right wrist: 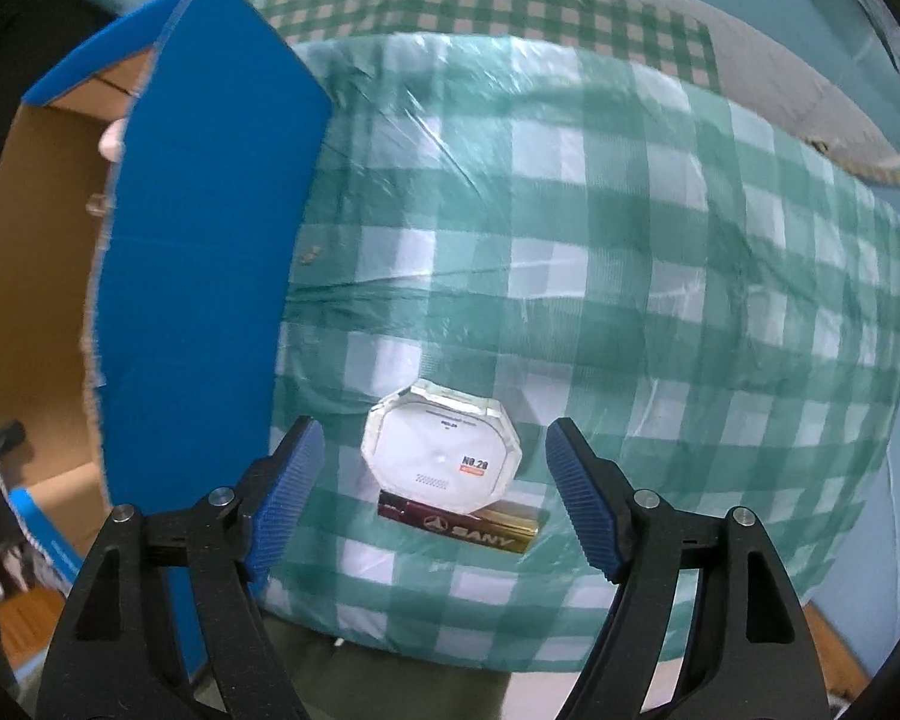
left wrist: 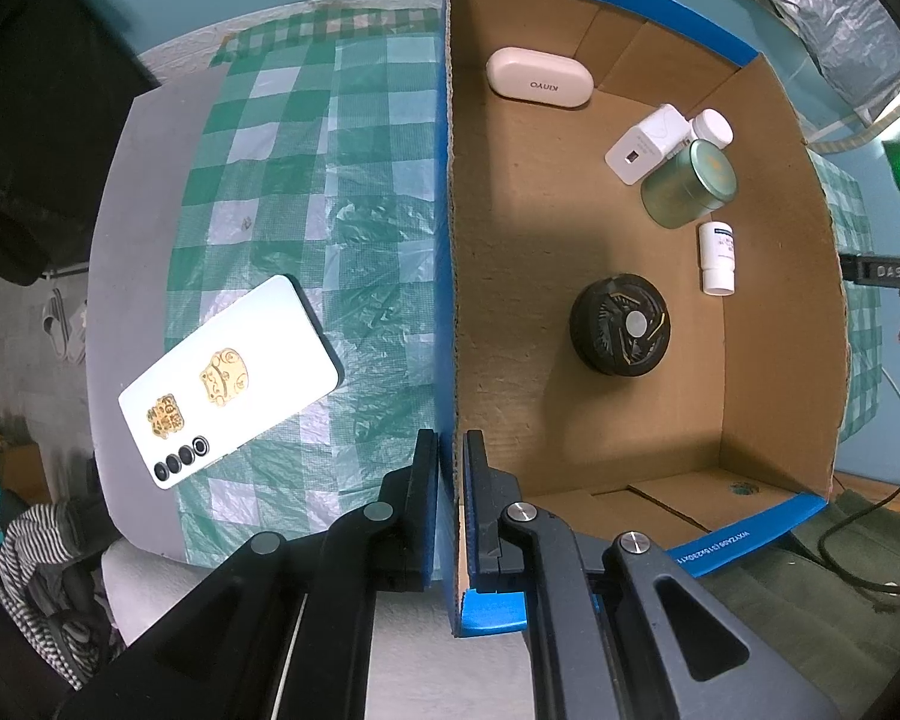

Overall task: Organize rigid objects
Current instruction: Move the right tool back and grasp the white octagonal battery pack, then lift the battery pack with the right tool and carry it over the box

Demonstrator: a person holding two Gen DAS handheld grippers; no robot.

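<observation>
- Your left gripper is clamped on the wall of the cardboard box, steadying it.
- Your right gripper has fingers apart above the octagonal white case, which rests on the gold bar on the tablecloth beside the box; I judge you must descend and close.

Green-checked plastic cloth covers bench; striped fabric and slippers lie below the cloth's left edge.

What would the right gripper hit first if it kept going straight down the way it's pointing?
Most likely the white octagonal box, which lies between the open right gripper fingers, resting partly on a SANY-labelled bar. Depth is hard to judge.
</observation>
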